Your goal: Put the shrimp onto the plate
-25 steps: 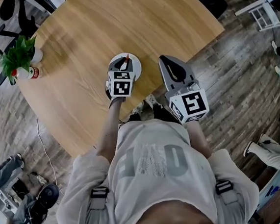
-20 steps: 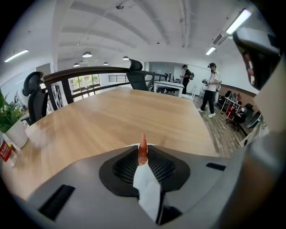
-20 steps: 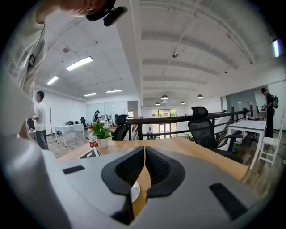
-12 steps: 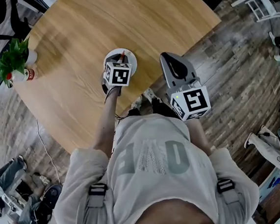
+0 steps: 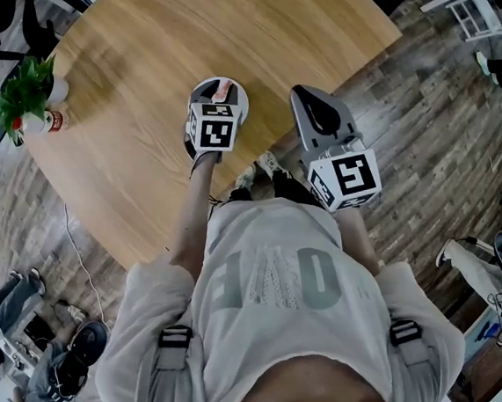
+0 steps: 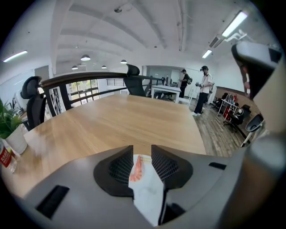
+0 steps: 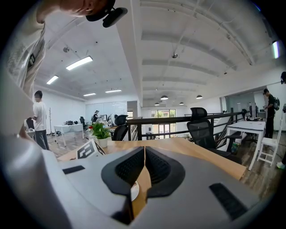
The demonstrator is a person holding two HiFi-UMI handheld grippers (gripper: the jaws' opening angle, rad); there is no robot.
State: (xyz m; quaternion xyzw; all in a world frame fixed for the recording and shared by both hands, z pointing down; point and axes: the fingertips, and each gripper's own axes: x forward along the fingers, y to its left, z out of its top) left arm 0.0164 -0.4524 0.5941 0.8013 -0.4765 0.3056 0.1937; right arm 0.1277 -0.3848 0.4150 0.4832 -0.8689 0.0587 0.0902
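— Where's the shrimp (image 6: 135,168)?

— On the white plate (image 5: 196,93), just above centre in the head view. It lies loose between my left gripper's (image 6: 142,153) fingers (image 6: 117,169) — they've just spread, nothing pinched.

— What worries you?

— Pulling back too low. I think a finger could snag it, or shove the plate along the counter (image 5: 174,44).

— Pose?

— Left forearm reaches over the near edge, gripper tilted down. Right gripper (image 7: 144,154) sits about level at centre right, fingers clenched on nothing.

Shrimp (image 5: 221,90) lies on the plate (image 5: 240,94), plant (image 5: 24,89) well to its left
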